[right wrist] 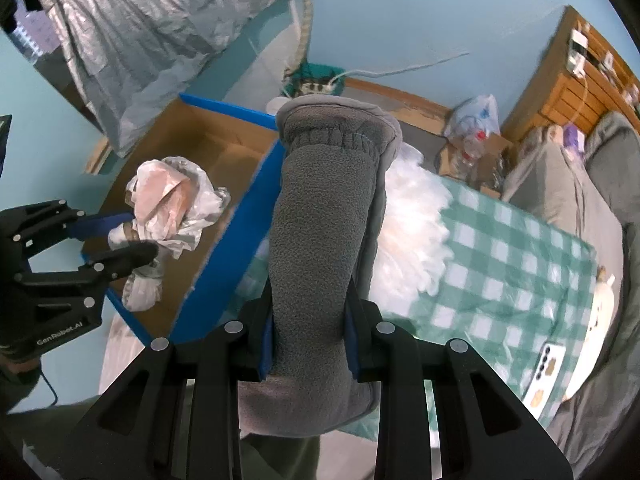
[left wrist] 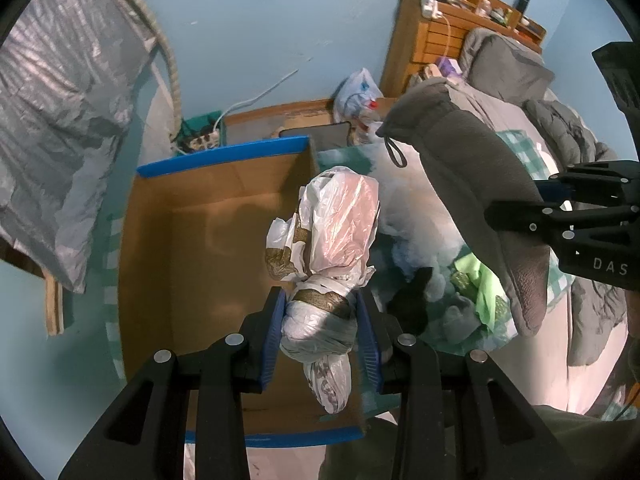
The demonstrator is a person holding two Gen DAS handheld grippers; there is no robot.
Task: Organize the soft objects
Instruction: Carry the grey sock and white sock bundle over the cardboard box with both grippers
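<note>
My left gripper (left wrist: 320, 322) is shut on a knotted bundle of white and pink plastic bags (left wrist: 340, 232), held above an open cardboard box with blue edges (left wrist: 216, 156). The bundle (right wrist: 168, 196) and left gripper (right wrist: 132, 236) also show in the right wrist view, over the box (right wrist: 224, 264). My right gripper (right wrist: 310, 320) is shut on a grey fleece slipper (right wrist: 324, 216), held upright above the bed. In the left wrist view the slipper (left wrist: 472, 184) hangs right of the bundle, gripped by the right gripper (left wrist: 516, 208).
A green-checked cloth (right wrist: 500, 248) with white fluffy stuff (right wrist: 404, 216) covers the bed. A pile of bags and soft items (left wrist: 448, 292) lies right of the box. A wooden headboard shelf (left wrist: 448, 20), grey bedding (left wrist: 560, 128) and a silver curtain (left wrist: 60, 120) surround the area.
</note>
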